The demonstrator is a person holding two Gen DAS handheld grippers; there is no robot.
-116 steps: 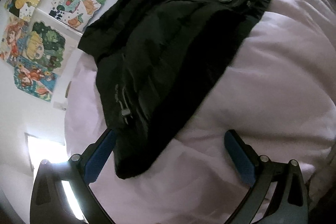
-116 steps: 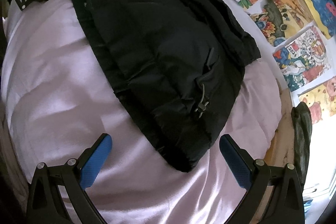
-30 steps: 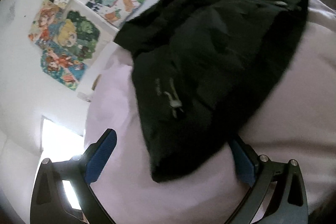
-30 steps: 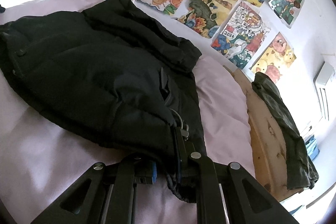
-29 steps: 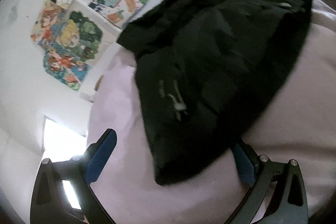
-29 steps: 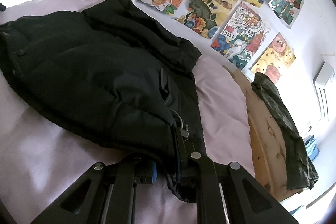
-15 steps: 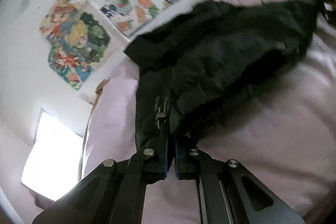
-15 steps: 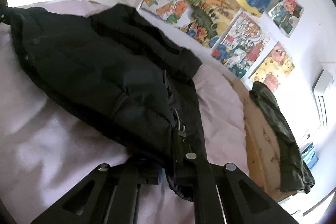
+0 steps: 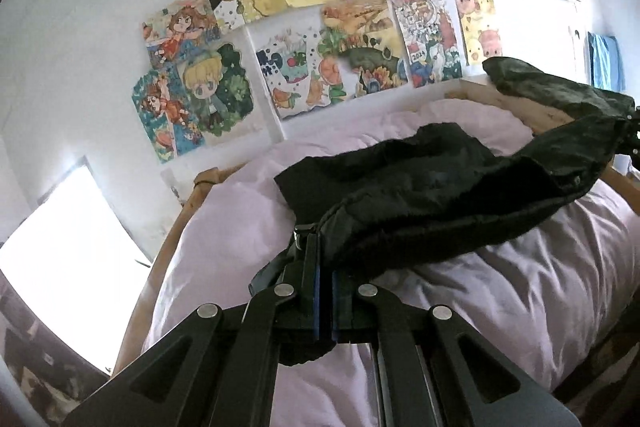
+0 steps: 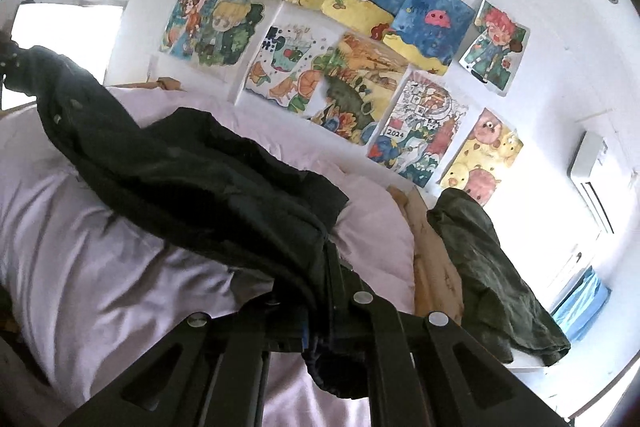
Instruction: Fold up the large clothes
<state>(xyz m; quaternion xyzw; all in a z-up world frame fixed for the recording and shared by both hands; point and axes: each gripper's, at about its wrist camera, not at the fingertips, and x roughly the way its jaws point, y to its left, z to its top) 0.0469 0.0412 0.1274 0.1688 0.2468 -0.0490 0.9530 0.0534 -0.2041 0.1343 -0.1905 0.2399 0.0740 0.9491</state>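
Jacket [image 9: 440,203]: black, near edge lifted off the pink bed [image 9: 520,299], far part resting there.
Left hand-held gripper [image 9: 324,291]: clamped on one hem corner.
Right hand-held gripper [image 10: 320,311]: clamped on the other.
Progress: corners raised; fold-over toward the wall paintings [image 9: 304,39] not yet made.

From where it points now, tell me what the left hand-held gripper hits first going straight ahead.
The black jacket that the left hand-held gripper is already shut on; beyond it, probably the pink bedding, though depth is unclear.
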